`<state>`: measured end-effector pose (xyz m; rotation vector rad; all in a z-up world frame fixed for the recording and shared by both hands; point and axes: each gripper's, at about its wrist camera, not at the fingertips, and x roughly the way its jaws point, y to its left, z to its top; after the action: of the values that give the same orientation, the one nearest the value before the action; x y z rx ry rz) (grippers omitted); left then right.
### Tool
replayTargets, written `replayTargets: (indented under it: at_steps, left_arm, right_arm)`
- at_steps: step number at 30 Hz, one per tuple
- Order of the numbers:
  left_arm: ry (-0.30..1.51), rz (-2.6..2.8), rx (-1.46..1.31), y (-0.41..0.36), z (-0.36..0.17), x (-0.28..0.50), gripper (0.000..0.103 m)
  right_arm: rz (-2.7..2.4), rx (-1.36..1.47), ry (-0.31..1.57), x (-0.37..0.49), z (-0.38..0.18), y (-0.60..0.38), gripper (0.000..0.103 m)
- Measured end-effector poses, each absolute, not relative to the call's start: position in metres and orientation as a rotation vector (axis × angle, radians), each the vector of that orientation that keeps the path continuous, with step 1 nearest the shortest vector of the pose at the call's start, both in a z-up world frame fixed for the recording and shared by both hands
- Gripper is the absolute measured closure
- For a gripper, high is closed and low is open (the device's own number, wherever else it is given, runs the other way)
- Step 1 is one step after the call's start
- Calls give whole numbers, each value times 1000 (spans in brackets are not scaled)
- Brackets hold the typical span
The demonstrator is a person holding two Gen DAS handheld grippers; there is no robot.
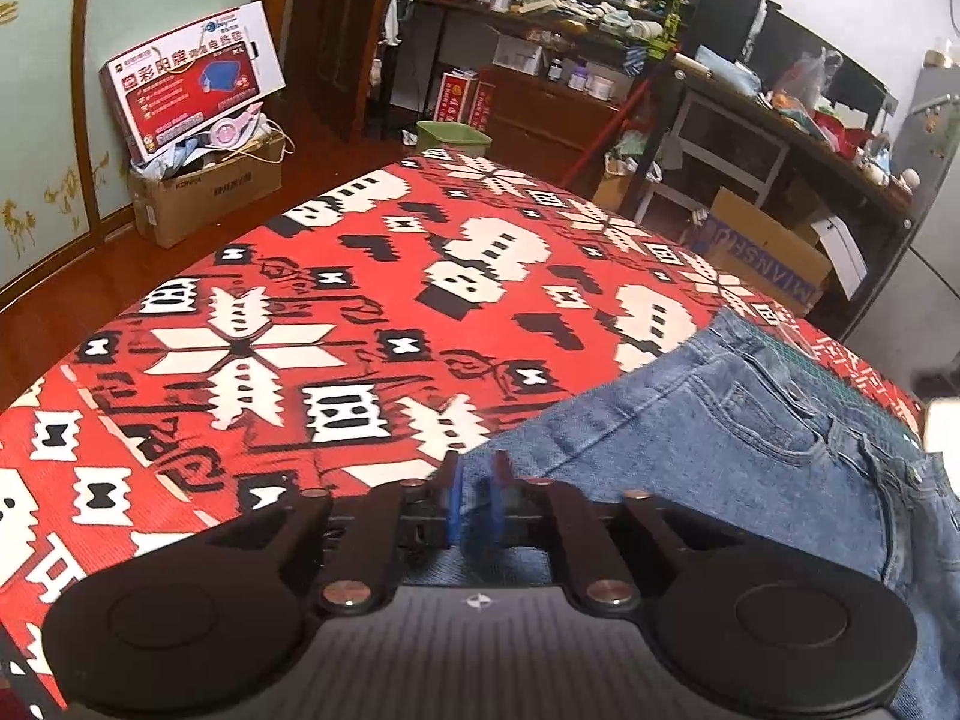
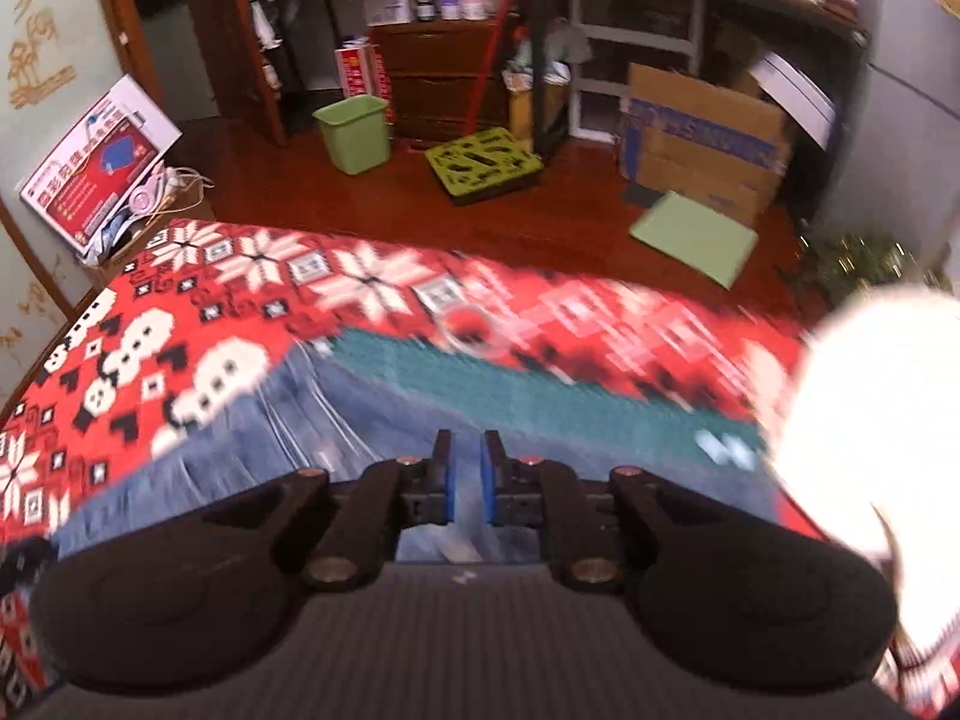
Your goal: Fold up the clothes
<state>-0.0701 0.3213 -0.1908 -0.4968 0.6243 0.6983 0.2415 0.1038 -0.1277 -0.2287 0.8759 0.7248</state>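
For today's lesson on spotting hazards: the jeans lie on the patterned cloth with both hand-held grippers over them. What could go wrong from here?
1. The left hand-held gripper has denim of the jeans between barely parted pads; the fold edge may slip out.
2. The right wrist view is blurred; the right hand-held gripper might snag the jeans or the green mat.

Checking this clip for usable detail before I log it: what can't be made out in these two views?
- jeans: left wrist view, cut off at the right and bottom edges and hidden behind the left gripper; how they are folded is unclear.
- green mat: right wrist view, motion blur smears its markings.
- white shape: right wrist view, overexposed, unidentifiable.
- right gripper: blur hides whether denim sits between the pads.
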Motion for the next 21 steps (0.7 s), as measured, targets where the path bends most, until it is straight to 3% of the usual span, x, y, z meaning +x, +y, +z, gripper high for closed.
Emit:
replayTargets:
  at_steps: [2, 11, 16, 21]
  left_arm:
    - [635, 698, -475, 314, -187, -69, 74]
    - [682, 525, -434, 254, -162, -49, 72]
    - [786, 350, -382, 197, -169, -18, 68]
    - [829, 227, -306, 144, -175, 3, 70]
  right_arm:
    - [702, -220, 881, 232, -129, 70, 92]
    - [634, -247, 840, 154, -160, -25, 92]
    - [577, -178, 816, 119, -176, -49, 90]
    - [560, -160, 820, 95, -191, -62, 86]
